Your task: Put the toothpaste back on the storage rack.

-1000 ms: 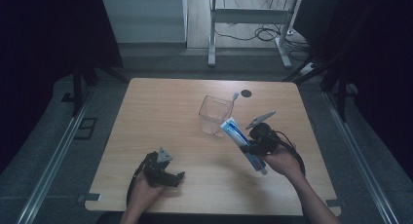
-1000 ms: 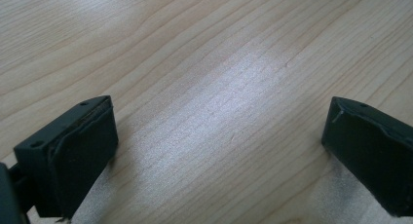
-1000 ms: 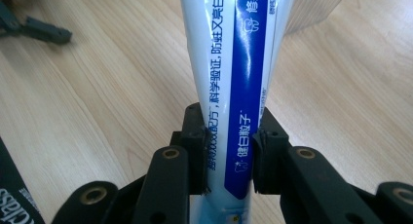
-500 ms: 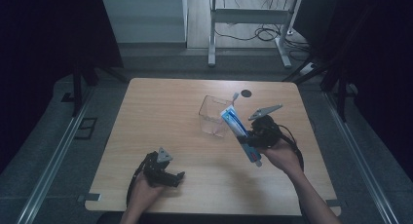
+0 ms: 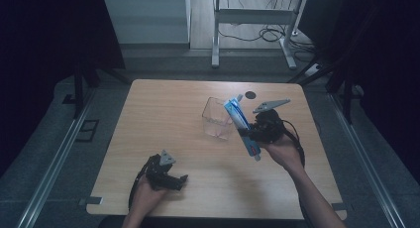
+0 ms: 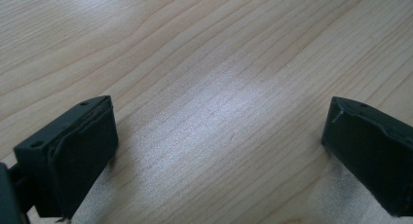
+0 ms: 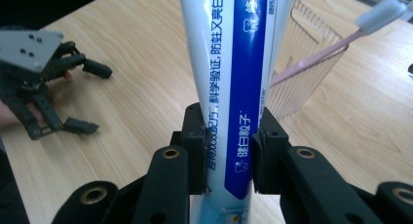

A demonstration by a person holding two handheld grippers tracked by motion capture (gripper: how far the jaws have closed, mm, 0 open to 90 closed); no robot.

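My right gripper (image 5: 249,132) (image 7: 229,148) is shut on a blue and white toothpaste tube (image 5: 241,125) (image 7: 234,73), held tilted in the air just right of a clear plastic cup (image 5: 217,118) (image 7: 302,73). A pink toothbrush (image 5: 236,99) (image 7: 336,41) with a white head leans in that cup. The tube's upper end is close beside the cup's rim. My left gripper (image 5: 179,181) (image 6: 219,156) rests low over bare wood near the table's front left, jaws wide apart with nothing between them. It also appears far off in the right gripper view as the left gripper (image 7: 83,95).
The wooden table (image 5: 163,114) holds a small dark round mark (image 5: 250,94) near its far edge behind the cup. Metal rails run along both sides of the table, and a desk frame with cables stands beyond it.
My right gripper has lifted the toothpaste tube and carried it up toward the cup's rim. The left gripper has stayed where it was.
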